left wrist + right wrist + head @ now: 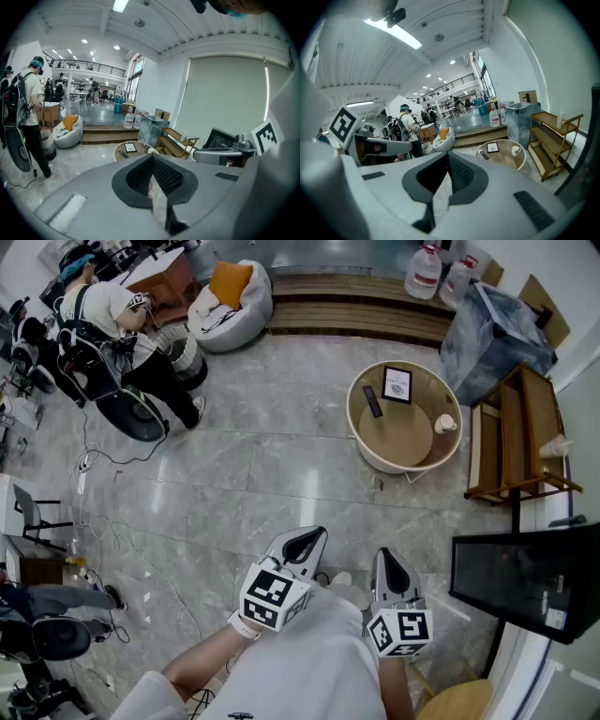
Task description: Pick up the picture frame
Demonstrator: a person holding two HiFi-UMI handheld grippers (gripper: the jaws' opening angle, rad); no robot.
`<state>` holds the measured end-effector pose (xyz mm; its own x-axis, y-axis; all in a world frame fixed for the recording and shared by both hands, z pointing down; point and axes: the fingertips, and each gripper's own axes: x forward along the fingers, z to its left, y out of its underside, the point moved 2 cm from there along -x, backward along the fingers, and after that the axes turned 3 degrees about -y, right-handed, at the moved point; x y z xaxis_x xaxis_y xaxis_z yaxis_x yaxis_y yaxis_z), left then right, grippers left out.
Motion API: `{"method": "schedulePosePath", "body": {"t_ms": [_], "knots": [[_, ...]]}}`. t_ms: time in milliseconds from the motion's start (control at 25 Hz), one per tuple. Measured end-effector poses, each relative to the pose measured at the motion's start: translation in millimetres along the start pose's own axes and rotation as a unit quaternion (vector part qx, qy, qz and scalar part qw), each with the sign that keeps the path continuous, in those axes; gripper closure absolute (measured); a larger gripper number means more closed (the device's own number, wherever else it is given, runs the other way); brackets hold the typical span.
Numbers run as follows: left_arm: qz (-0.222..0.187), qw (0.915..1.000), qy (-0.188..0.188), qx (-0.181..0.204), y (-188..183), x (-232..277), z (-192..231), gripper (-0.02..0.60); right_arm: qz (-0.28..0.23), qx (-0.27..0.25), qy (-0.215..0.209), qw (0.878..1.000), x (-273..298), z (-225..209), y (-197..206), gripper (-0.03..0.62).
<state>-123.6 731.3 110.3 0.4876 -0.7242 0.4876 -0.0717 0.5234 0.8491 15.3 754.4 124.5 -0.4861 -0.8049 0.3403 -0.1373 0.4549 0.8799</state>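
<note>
head view: the left claw (306,542) and right claw (388,563) are held side by side low in the picture, above a grey stone floor (244,474) and well apart from the round tabletop (361,441). the frame (397,384) stands on the far part of that tabletop, with a remote (372,400) just beside it on the left and a mug (444,424) near the right rim. a wooden shelf (516,432) stands to the right of the tabletop.

left claw view: the left claw (152,160) is clenched, tips together, with nothing between them. the frame (130,147) shows far beyond the tips, a little to the left.

right claw view: the right claw (447,158) is clenched on nothing. the frame (492,147) shows far off to the right of the tips, between the remote (483,154) and the mug (515,150).
</note>
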Motion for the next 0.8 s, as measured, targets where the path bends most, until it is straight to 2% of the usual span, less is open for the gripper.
{"method": "schedulePosePath", "body": {"t_ms": [160, 320, 480, 640, 800], "knots": [[0.003, 1.0, 0.008, -0.001, -4, -1, -4, 0.589, 0.001, 0.004, 0.007, 1.0, -1, 0, -5, 0.589], [-0.001, 0.9998, 0.019, 0.009, -15, 2, 17, 0.589, 0.005, -0.009, 0.018, 1.0, 23, 1, -15, 0.589], [-0.002, 0.9994, 0.03, 0.016, -30, 2, 63, 0.589, -0.027, 0.021, 0.035, 0.999, 57, 11, -34, 0.588], [-0.007, 0.9992, 0.039, 0.012, -42, -1, 115, 0.589, -0.023, -0.013, 0.065, 0.998, 98, 27, -47, 0.588], [0.0, 0.9991, 0.041, 0.007, -36, -3, 168, 0.589, -0.024, 0.001, 0.074, 0.997, 145, 46, -46, 0.588]]}}
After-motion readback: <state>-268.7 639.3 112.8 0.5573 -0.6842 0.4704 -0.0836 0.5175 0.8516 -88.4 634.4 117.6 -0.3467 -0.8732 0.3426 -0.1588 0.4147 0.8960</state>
